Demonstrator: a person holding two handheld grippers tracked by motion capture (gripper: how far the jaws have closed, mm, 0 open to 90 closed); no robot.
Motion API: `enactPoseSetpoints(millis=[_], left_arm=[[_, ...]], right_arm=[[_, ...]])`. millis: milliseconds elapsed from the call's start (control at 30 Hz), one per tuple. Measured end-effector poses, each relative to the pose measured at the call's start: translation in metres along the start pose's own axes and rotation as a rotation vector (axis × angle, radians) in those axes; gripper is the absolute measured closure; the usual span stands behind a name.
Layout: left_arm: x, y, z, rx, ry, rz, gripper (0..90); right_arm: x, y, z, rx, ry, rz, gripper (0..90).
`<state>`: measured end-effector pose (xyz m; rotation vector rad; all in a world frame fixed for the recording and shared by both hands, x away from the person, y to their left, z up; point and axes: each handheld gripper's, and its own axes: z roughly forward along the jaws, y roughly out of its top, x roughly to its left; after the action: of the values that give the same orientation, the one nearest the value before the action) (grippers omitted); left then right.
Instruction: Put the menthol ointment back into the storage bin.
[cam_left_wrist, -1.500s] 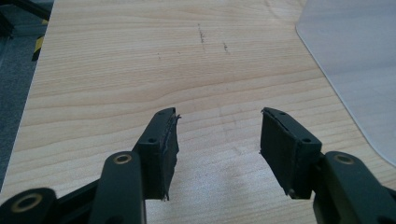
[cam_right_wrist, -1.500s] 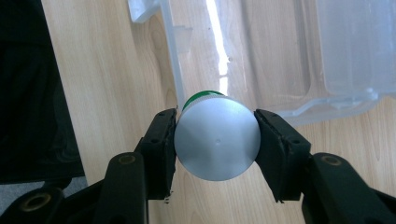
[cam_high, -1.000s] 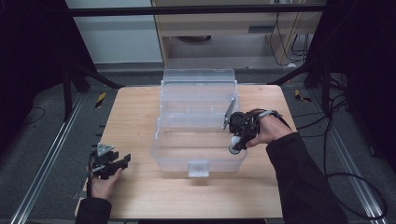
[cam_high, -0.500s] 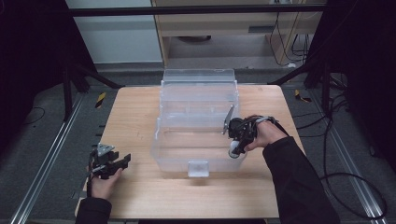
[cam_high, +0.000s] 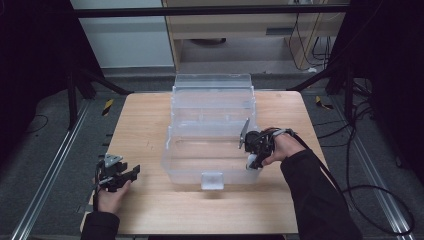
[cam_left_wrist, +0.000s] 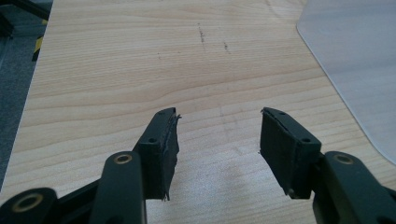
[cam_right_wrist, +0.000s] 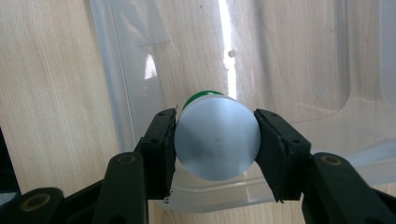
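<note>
Gripping a white cylindrical container (cam_right_wrist: 217, 138) with a green far end squarely between its jaws, the right gripper (cam_right_wrist: 217, 140) holds it just over the near wall of a clear plastic bin (cam_right_wrist: 140, 84). Beyond the jaws lies the bin's see-through floor. At the worktop's (cam_high: 145, 125) near left corner, the left gripper (cam_left_wrist: 218, 140) rests with jaws open and empty, bare wood between them, the bin's edge ahead to their right.
</note>
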<state>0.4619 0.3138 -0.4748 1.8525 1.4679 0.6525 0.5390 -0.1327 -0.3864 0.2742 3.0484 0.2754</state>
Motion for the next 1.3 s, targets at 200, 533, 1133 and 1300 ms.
enactPoseSetpoints(millis=[200, 533, 1133, 1300], left_arm=[[0.000, 0.000, 0.000, -0.001, 0.000, 0.000, 46.3], [0.000, 0.000, 0.001, 0.000, 0.002, 0.001, 46.3], [0.000, 0.000, 0.001, 0.002, 0.000, 0.002, 46.4], [0.000, 0.000, 0.001, 0.002, 0.000, 0.002, 46.3]], right_arm=[[0.001, 0.000, 0.005, 0.012, 0.002, -0.002, 50.5], [0.000, -0.008, 0.014, -0.002, 0.015, 0.008, 50.4], [-0.002, -0.011, 0.014, -0.004, 0.017, 0.022, 50.3], [-0.001, -0.011, 0.010, -0.018, 0.001, 0.035, 45.9]])
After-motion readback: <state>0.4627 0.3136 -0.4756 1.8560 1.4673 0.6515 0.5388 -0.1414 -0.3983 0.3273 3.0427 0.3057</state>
